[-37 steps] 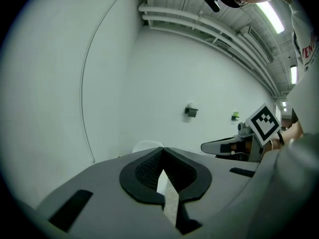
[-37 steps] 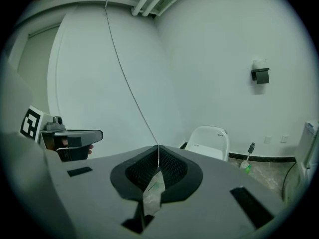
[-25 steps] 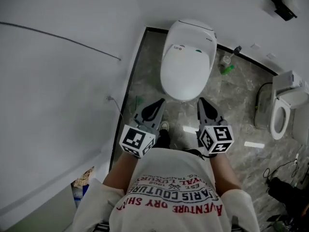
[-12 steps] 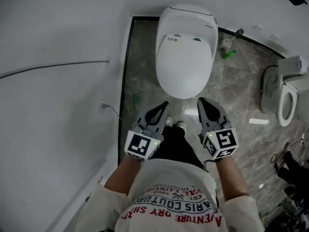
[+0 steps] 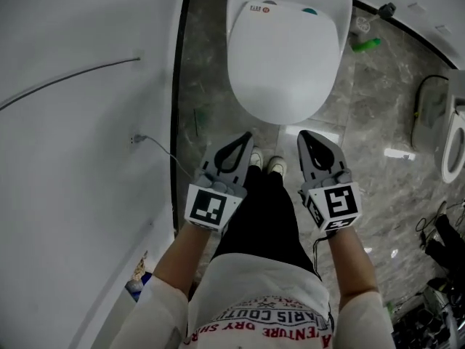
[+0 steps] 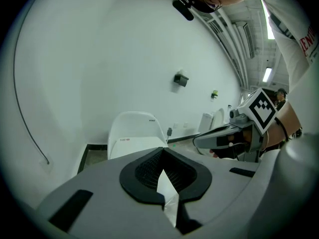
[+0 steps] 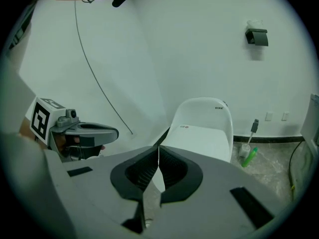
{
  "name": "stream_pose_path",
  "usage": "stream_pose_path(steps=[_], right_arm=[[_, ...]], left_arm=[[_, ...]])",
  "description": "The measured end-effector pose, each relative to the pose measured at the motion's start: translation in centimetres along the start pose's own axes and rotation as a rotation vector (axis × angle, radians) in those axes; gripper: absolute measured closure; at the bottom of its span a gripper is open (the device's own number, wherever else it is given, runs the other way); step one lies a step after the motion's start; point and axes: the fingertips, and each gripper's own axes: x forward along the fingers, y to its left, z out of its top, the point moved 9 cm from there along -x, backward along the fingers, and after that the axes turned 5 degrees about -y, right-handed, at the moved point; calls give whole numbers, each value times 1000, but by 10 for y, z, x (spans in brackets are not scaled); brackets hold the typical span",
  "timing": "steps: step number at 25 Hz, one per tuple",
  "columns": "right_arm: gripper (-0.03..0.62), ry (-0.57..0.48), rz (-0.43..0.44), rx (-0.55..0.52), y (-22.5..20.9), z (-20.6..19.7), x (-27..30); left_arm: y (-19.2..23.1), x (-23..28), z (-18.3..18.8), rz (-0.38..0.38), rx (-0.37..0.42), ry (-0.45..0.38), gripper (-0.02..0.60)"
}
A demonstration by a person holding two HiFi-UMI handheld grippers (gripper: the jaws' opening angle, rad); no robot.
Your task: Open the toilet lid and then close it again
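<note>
the toilet lid (image 5: 285,57) lies shut, flat on the bowl, straight ahead of the person's shoes (image 5: 265,163) on the marble floor (image 5: 378,187), so the opening step looks not yet begun. the left gripper (image 5: 245,137) and right gripper (image 5: 304,135) are held side by side, level with each other and aimed at the lid's front edge but well short of it, probably to come in under the rim from both sides. each gripper's own view shows its fingers (image 6: 142,171) clenched tip to tip with nothing between them, which suits lifting by pushing rather than pinching. the back of the toilet and the hinge are cut off at the top of the head view, and in both gripper views the gripper body covers the lid's front lip, so whether there is a gap to catch under cannot be told. a second toilet (image 5: 455,142) is clipped at the right edge.
</note>
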Motion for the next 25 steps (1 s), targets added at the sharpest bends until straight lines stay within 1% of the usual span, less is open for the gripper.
stream_pose_path(steps=[2, 4, 7, 10, 13, 15, 17, 20, 22, 24, 25], right_arm=[[579, 27, 8, -4, -7, -29, 12], [579, 67, 26, -26, -12, -59, 22], [579, 100, 67, -116, -17, -96, 36], [579, 114, 94, -199, -22, -127, 47], [577, 127, 106, -249, -27, -154, 57], [577, 150, 115, -323, -27, -171, 64], [577, 192, 125, -430, -25, -184, 72], [576, 235, 119, -577, -24, -197, 84], [575, 252, 111, -663, -22, -206, 89], [551, 268, 105, -743, -18, -214, 94], [530, 277, 100, -781, -17, -219, 96]], left_arm=[[-1, 13, -30, -4, 12, 9, 574], [-5, 24, -58, -39, 58, 28, 574], [-12, 41, -94, -80, 139, 58, 574], [-15, 56, -128, -95, 162, 83, 574], [-14, 66, -156, -92, 226, 126, 574], [-12, 72, -172, -72, 296, 152, 574], [-6, 77, -184, -50, 381, 161, 574], [0, 88, -200, -49, 516, 188, 564], [-1, 94, -210, -68, 609, 214, 497], [-3, 99, -221, -92, 688, 244, 477], [-4, 101, -226, -101, 719, 255, 471]])
